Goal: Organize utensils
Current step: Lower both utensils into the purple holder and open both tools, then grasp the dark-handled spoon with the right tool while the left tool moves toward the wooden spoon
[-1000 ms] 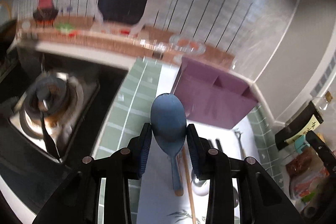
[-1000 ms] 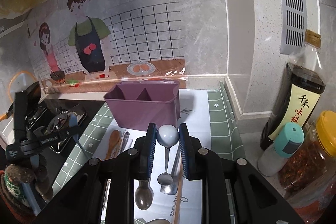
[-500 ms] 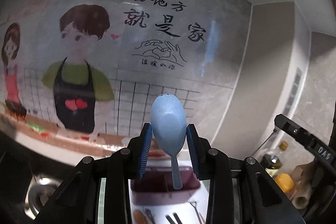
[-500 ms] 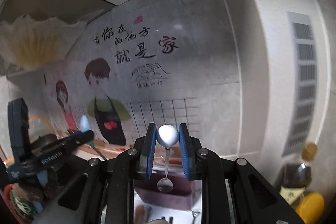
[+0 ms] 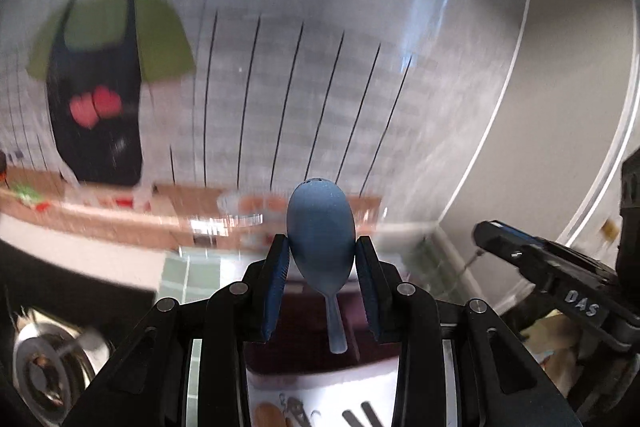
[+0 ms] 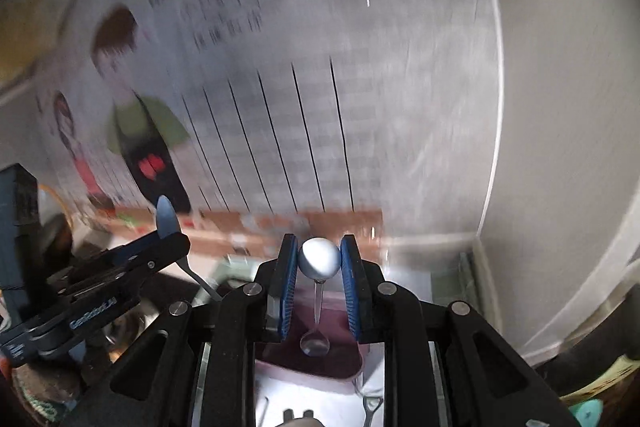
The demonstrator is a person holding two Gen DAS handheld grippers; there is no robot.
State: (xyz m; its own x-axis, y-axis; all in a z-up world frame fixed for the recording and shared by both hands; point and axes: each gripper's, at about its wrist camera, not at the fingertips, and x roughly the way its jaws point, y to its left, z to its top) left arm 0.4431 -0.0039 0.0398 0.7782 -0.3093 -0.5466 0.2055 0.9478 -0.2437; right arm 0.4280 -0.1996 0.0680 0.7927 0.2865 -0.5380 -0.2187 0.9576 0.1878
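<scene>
My left gripper (image 5: 321, 259) is shut on a blue spoon (image 5: 321, 235), bowl up between the pads, handle hanging down over the purple utensil holder (image 5: 360, 351). My right gripper (image 6: 319, 263) is shut on a metal spoon (image 6: 319, 259), clamped at its bowl, with the handle's rounded end hanging over the purple utensil holder (image 6: 340, 367). The left gripper with the blue spoon (image 6: 165, 215) shows at the left of the right wrist view. The right gripper (image 5: 552, 283) shows at the right of the left wrist view.
A gas burner (image 5: 44, 359) sits at lower left. Chopsticks (image 5: 360, 415) and a wooden spoon (image 5: 268, 415) lie on the white mat in front of the holder. The decorated wall stands close behind. A jar (image 6: 588, 415) stands at lower right.
Both grippers have tipped back down from the wall towards the purple holder, each still holding its spoon. The views are blurred by motion.
</scene>
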